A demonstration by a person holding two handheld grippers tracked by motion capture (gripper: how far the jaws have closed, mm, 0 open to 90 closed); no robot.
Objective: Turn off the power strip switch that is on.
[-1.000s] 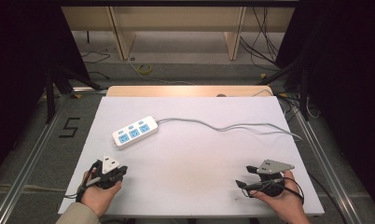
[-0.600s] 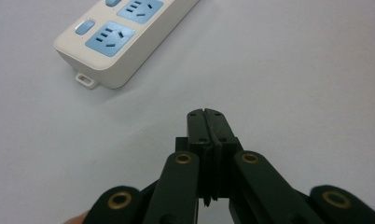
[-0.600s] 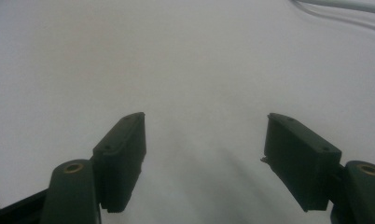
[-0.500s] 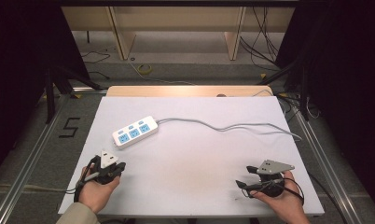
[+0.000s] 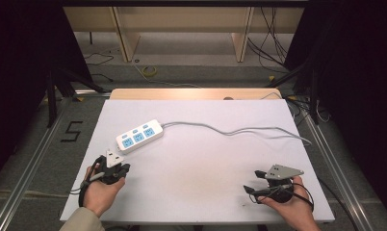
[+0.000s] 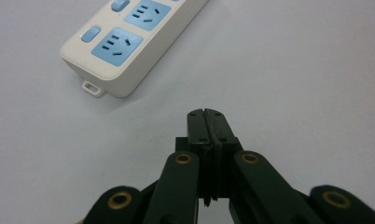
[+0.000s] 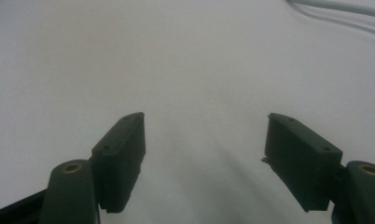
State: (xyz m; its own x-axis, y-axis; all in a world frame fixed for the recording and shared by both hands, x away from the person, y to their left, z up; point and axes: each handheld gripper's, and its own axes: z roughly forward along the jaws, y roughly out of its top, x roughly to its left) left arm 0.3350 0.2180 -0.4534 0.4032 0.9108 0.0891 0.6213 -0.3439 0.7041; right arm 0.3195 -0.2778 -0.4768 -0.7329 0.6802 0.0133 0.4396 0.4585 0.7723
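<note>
While the left gripper (image 6: 206, 113) rests near the front left of the white tabletop (image 5: 201, 159) with its fingers (image 6: 198, 126) pressed together on nothing, the power strip (image 5: 139, 136) lies just ahead of them (slightly leftward, not touching). Its grey cord (image 5: 239, 130) trails right. The right gripper (image 7: 204, 140), well apart, has fingers spread wide and empty.

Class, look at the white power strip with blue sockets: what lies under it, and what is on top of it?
The white power strip with blue sockets lies flat on the white table. On its top are sockets and blue switches, nothing plugged in. Its underside is hidden.
</note>
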